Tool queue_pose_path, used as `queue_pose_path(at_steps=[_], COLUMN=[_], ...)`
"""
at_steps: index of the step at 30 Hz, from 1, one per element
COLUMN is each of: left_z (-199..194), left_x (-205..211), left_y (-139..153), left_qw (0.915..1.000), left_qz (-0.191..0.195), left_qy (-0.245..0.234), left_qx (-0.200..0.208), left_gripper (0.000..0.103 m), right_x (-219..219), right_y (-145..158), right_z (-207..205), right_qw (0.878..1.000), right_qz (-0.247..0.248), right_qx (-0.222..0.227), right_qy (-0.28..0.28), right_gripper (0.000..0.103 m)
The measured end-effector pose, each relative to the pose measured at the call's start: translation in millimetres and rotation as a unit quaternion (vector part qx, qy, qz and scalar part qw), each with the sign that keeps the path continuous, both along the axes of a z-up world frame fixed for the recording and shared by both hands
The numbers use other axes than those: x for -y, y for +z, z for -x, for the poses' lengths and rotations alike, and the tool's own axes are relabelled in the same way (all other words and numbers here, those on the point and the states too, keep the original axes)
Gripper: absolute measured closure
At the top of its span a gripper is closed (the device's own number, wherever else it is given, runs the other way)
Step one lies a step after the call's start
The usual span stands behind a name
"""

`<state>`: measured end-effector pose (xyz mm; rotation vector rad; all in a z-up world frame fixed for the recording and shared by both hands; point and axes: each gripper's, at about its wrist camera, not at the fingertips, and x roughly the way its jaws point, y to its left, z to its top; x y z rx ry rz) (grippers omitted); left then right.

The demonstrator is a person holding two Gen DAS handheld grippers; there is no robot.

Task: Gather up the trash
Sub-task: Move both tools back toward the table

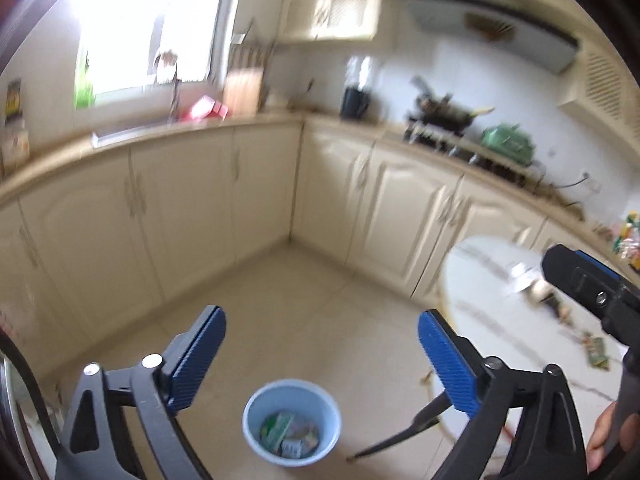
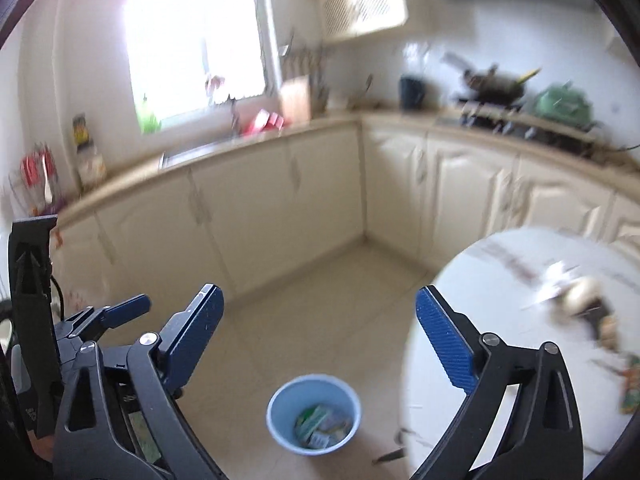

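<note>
Bin (image 1: pixel 292 422) sits below each spread, empty hand-held gripper (image 1: pixel 320 364)

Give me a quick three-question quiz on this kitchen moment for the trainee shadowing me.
1. True or false: the left claw is clamped on a piece of trash.
2. Multiple choice: where does the blue bin stand? A) on the round table B) on the floor beside the table C) on the counter
3. Fill in: litter not yet collected lies on the ____.

Key:
1. False; both the left claw and the right claw are open and hold nothing.
2. B; it already holds wrappers.
3. Round white table; scraps lie there, too blurred to identify.
</note>
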<state>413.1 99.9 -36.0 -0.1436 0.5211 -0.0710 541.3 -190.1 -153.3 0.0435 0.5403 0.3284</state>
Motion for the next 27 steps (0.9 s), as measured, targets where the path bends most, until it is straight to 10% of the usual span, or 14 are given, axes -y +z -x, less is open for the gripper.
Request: queue_pose_path(at_steps=[10, 15, 27], left_z=[69, 95, 6], left_x=[99, 170, 261], left_y=[44, 17, -8], left_qw=[0.9923, 0.9857, 0.982], left_qz=[-0.028, -0.062, -0.086], left_qy=[-0.066, -0.102, -0.134], left_qx=[0.101, 0.119, 0.101], left_gripper=[0.001, 0.001, 0.001], right_x=[133, 192, 287], right_y=[84, 96, 68], right_z=[84, 108, 75], right_qw=[0.986, 0.976, 0.967], right_qz=[0.016, 0.019, 0.03], right_qx=[0.098, 0.111, 0.06], right_qy=[-0.132, -0.184, -0.247], right_gripper=[0.0, 0.0, 0.0])
